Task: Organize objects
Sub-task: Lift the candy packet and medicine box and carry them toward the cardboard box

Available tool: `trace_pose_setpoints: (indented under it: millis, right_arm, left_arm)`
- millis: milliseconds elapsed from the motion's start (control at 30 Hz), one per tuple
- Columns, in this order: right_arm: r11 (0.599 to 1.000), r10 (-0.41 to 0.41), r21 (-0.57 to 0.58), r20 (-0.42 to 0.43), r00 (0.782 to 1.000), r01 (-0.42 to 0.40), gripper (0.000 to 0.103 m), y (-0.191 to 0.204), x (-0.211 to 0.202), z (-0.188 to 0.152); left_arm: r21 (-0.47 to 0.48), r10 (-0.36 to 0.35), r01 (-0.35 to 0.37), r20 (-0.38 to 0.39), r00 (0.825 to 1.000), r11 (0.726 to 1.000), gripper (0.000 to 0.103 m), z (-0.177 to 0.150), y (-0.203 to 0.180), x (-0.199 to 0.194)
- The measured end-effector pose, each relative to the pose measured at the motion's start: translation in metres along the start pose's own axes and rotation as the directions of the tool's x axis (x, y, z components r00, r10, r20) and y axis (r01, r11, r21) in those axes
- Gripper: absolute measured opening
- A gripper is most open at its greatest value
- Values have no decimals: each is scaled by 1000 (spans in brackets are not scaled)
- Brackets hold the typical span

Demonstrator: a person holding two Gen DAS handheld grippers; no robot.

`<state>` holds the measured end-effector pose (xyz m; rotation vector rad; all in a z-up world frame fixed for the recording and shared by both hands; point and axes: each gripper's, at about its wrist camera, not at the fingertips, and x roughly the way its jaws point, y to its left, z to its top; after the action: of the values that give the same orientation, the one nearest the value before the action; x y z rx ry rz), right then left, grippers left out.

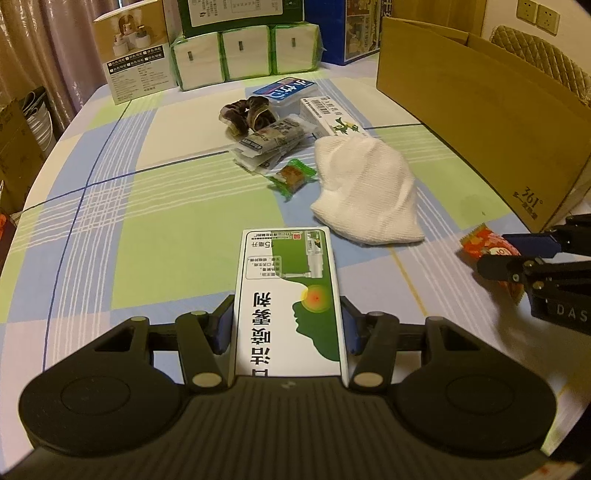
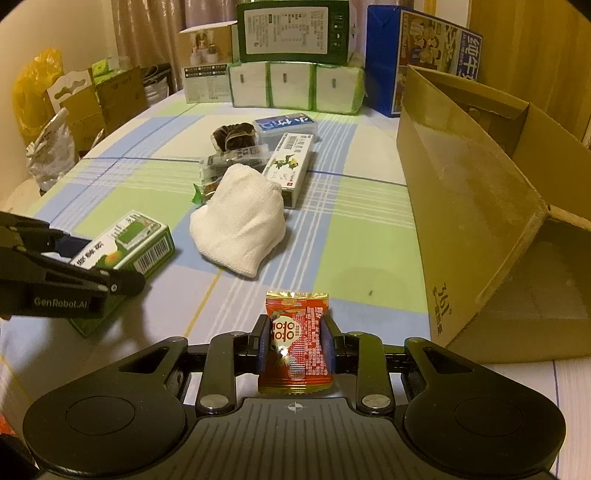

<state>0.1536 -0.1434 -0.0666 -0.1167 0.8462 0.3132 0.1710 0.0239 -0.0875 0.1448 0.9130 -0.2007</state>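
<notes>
i have both hand-held grippers loaded: left hand-held gripper (image 1: 288, 325) clamps the green-and-white carton (image 1: 290, 295), right hand-held gripper (image 2: 294, 347) clamps the red foil snack packet (image 2: 295, 343); the pile of small items (image 1: 273, 140) on the bench (image 1: 147, 221) is left, brown cardboard box (image 2: 480, 206) contents unseen.

The cardboard box (image 2: 476, 192) runs off the right edge in both views, its inside mostly hidden behind its near wall. Left of the cardboard box, the white cloth (image 2: 240, 225) covers part of the green candy (image 2: 201, 194). Print on the packets (image 1: 269, 142) there is too small to read.

Across my counter (image 2: 362, 206) with its checked cloth stand green-wrapped tissue packs (image 2: 295, 86), a blue carton (image 2: 384, 55), curtains (image 1: 44, 48) and wall sockets (image 1: 537, 16).
</notes>
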Motion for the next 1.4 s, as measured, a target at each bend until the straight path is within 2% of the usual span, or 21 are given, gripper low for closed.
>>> trace_pose_setpoints:
  millis: [267, 700, 933, 1100, 1400]
  right_arm:
    - [999, 9, 34, 22, 1000, -10, 26, -3, -12, 1]
    - [993, 2, 120, 60, 998, -9, 26, -18, -50, -15]
    - [992, 4, 129, 30, 1000, -8, 26, -19, -53, -25]
    - [990, 6, 142, 16, 1000, -8, 26, -20, -48, -27]
    - [988, 18, 154, 10, 1000, -20, 26, -20, -42, -25]
  left_arm:
    - [-11, -1, 2, 8, 1000, 1000, 51, -7, -14, -13]
    - [-102, -40, 46, 57, 998, 994, 51, -18, -52, -52]
    - [-65, -20, 24, 60, 998, 998, 51, -30, -63, -49]
    - [-28, -9, 9, 20, 1000, 1000, 51, -36, -64, -33]
    - [3, 12, -12, 47, 999, 1000, 51, -33, -70, -22]
